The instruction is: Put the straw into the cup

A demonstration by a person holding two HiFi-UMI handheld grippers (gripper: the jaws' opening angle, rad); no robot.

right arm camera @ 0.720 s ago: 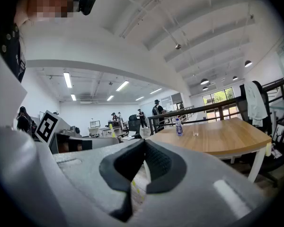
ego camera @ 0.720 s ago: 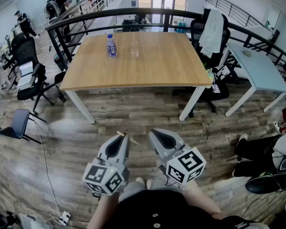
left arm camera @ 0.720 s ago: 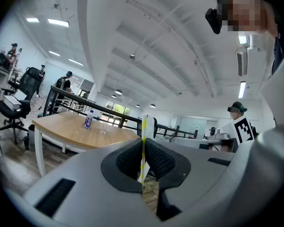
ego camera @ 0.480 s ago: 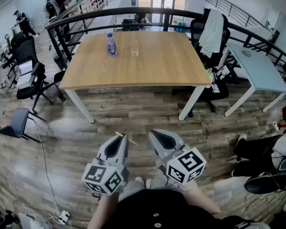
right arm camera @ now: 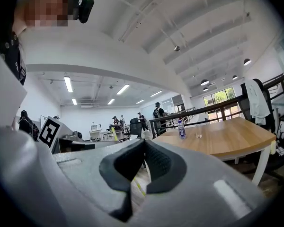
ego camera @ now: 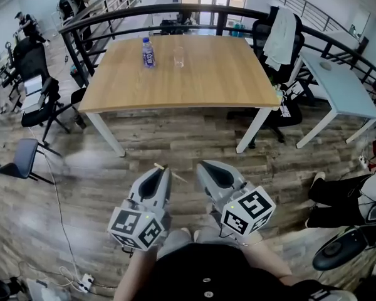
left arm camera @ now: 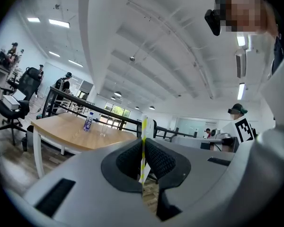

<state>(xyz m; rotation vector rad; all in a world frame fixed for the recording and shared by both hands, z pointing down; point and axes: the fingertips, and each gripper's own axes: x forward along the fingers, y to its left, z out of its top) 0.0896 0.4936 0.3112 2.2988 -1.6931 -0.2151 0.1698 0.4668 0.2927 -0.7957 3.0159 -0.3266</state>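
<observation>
Wooden table [ego camera: 194, 80] bears a seemingly empty cup [ego camera: 178, 56]; left gripper [ego camera: 165, 170] pinches straw [left arm camera: 143, 136], right gripper [ego camera: 201, 167] closed.

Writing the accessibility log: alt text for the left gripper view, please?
The left gripper has its jaws shut on a yellow-striped straw standing upright between them. Beyond, a wooden table carries a water bottle and a clear cup.

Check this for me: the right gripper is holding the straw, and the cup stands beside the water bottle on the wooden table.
Wrong gripper: the left gripper holds the straw, pinched upright between its jaws in the left gripper view; the right gripper is shut on nothing. The cup does stand beside the water bottle on the wooden table.
</observation>
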